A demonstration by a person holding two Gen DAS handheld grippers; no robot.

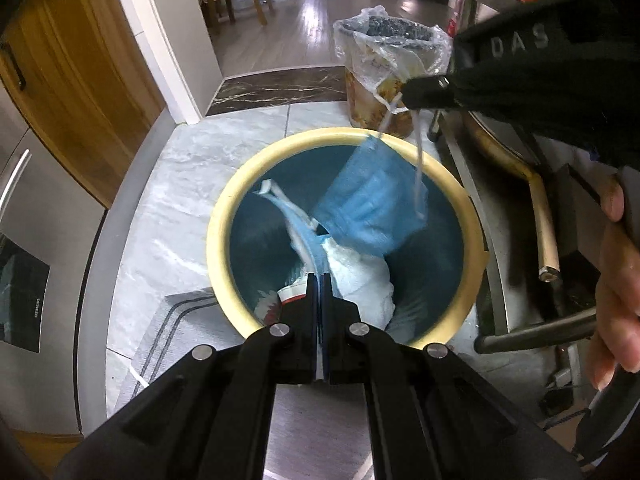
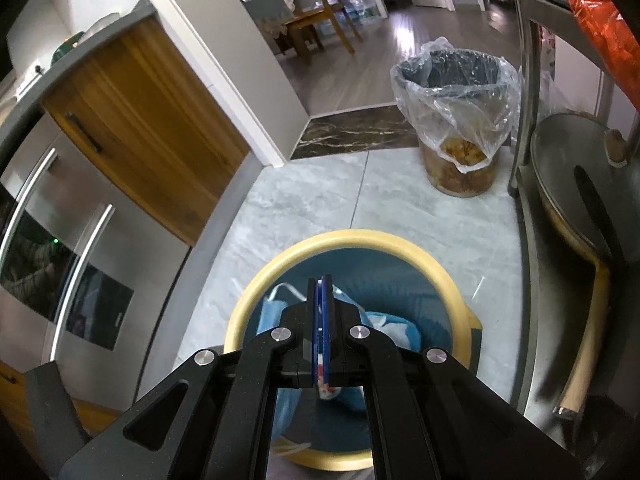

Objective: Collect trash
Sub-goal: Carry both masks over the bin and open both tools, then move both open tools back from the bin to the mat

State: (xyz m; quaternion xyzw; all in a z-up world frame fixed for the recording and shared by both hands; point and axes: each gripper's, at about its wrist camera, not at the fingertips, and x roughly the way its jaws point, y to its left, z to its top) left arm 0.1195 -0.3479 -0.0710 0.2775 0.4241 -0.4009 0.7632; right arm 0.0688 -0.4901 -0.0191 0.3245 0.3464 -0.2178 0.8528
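Over the cream-rimmed teal bin point(image 1: 224, 216), your right gripper point(image 1: 412, 94) pinches a blue pleated face mask point(image 1: 368, 200) by its strap; the left gripper point(image 1: 319, 280) pinches another mask strap. Part the jaws only once both hang inside the rim.

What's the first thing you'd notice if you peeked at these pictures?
A round bin with a yellow rim sits on the grey floor, right below both grippers. A blue face mask dangles over it by its strap from the right gripper. Behind stands a second bin lined with a clear bag.

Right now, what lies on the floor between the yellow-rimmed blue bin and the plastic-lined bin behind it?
Only bare grey marble tile separates the yellow-rimmed blue bin from the plastic-lined bin; the right wrist view shows it.
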